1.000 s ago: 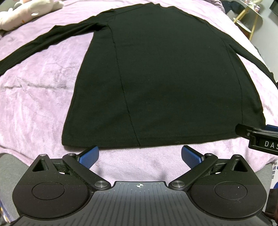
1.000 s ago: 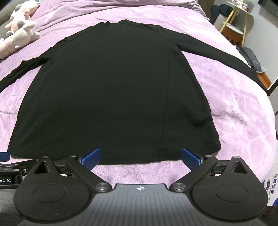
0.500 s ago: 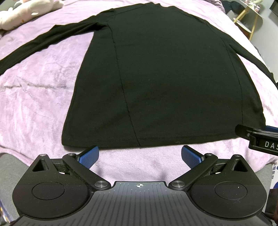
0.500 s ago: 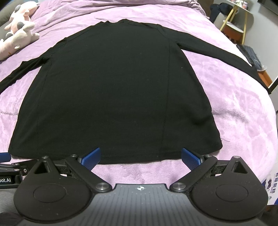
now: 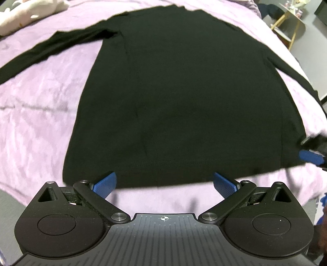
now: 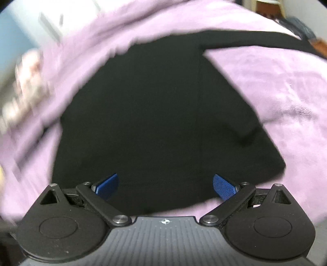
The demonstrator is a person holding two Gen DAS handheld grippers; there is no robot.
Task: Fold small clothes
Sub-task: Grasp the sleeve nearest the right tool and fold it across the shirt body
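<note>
A black long-sleeved top [image 5: 184,98] lies flat on the purple blanket [image 5: 36,126], sleeves spread to both sides. My left gripper [image 5: 164,183] is open and empty just short of the hem, toward its left part. My right gripper [image 6: 165,184] is open and empty, low over the hem at the top's right part [image 6: 163,122]; that view is blurred. Its blue finger [image 5: 310,156] shows at the right edge of the left wrist view, at the hem's right corner.
A plush toy [image 5: 30,12] lies at the bed's far left. A small side table [image 5: 290,26] stands beyond the bed's far right corner. The bed's front edge runs just under both grippers.
Both grippers have moved forward toward the hem. The right one has moved much more, swinging over the top's right part, and its view has blurred.
</note>
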